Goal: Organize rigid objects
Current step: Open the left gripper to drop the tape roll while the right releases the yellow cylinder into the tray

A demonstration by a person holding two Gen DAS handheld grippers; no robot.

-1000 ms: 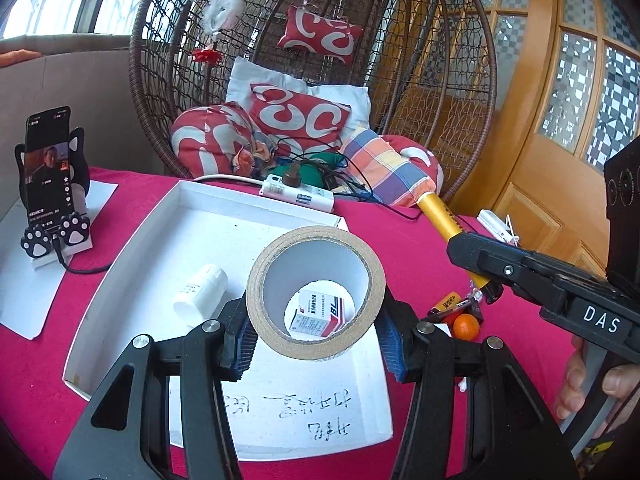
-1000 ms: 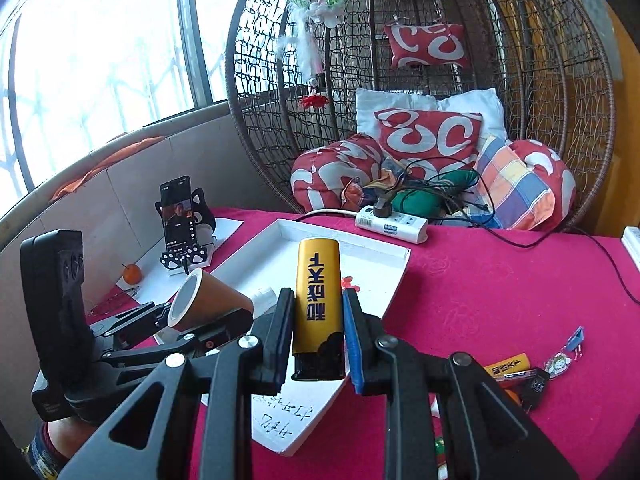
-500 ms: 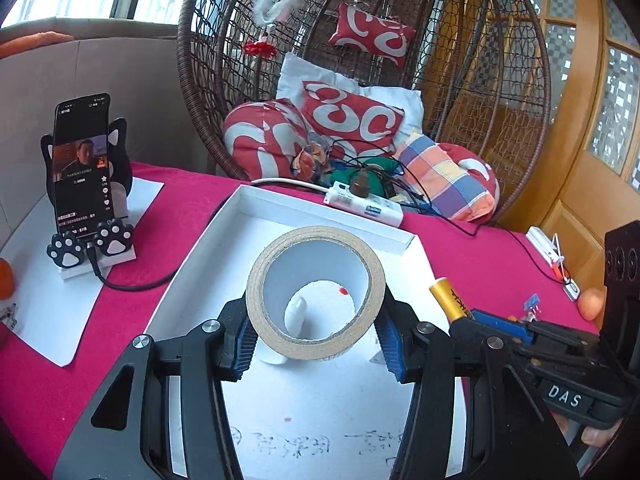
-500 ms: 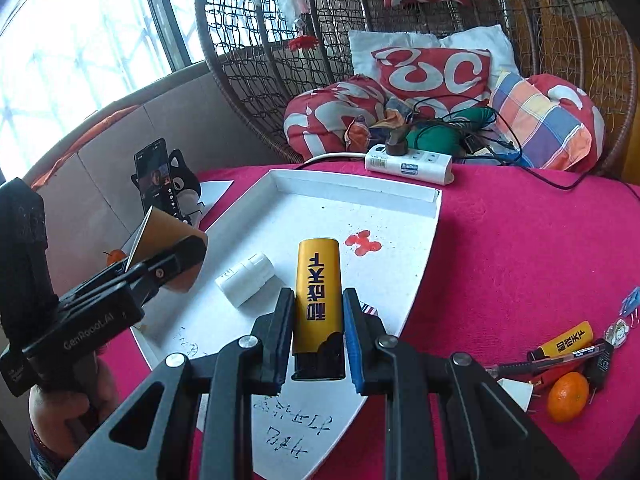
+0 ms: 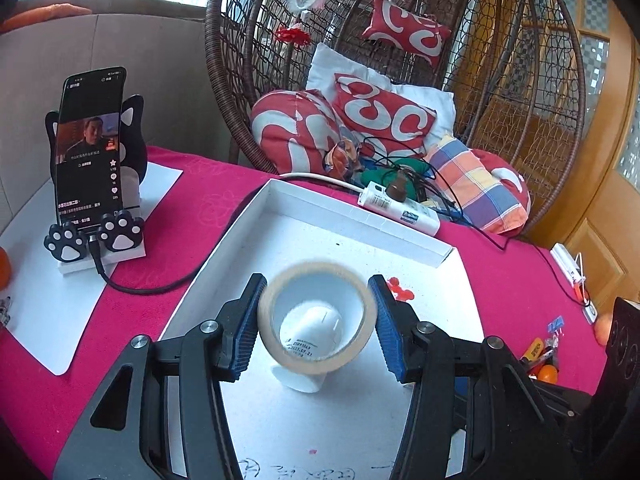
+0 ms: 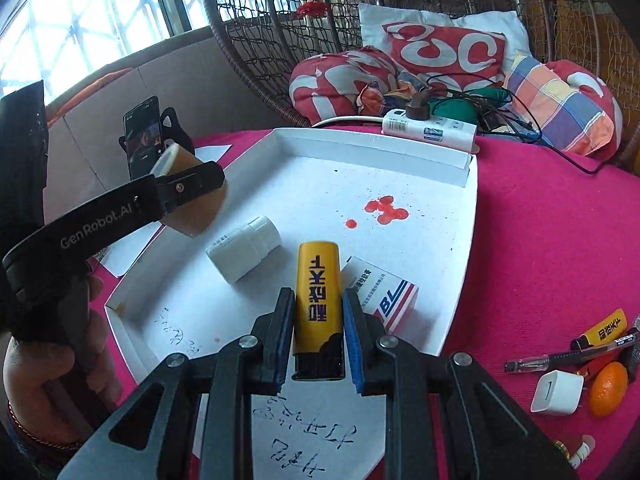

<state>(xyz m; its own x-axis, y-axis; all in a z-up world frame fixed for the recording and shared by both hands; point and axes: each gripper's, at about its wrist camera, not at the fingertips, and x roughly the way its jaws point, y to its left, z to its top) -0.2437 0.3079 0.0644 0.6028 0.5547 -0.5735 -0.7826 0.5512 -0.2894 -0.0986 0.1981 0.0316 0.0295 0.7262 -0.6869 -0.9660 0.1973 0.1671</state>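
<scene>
likely the first trouble is the beige cardboard roll of tape point(image 5: 318, 318): the left gripper point(image 5: 317, 326) has its jaws opening with the roll between them, blurred as if slipping free, and it hangs right above the white plastic pill bottle point(image 6: 244, 254) lying in the white shallow cardboard tray point(image 6: 440, 184), so it may strike the bottle, tip on its edge and roll toward the tray's open side at 6 o'clock. a second risk sits with the right gripper point(image 6: 318, 334), pressed together on the yellow lighter with blue lettering point(image 6: 318, 288); the lighter's tip hovers just beside the white carton with red and blue stripes point(image 6: 390, 298) at 3 o'clock of it, and letting go at this slant could leave it leaning on that carton or skidding across the smooth tray floor. as for pose, both grippers point forward and downward over the near half of the tray, left at about 9 o'clock of the right, a person's hand point(image 6: 48, 384) wrapped round the left handle. more loose things, a second lighter, a pen, a small orange, wait on the pink cloth point(image 6: 540, 240) at 4 o'clock.
</scene>
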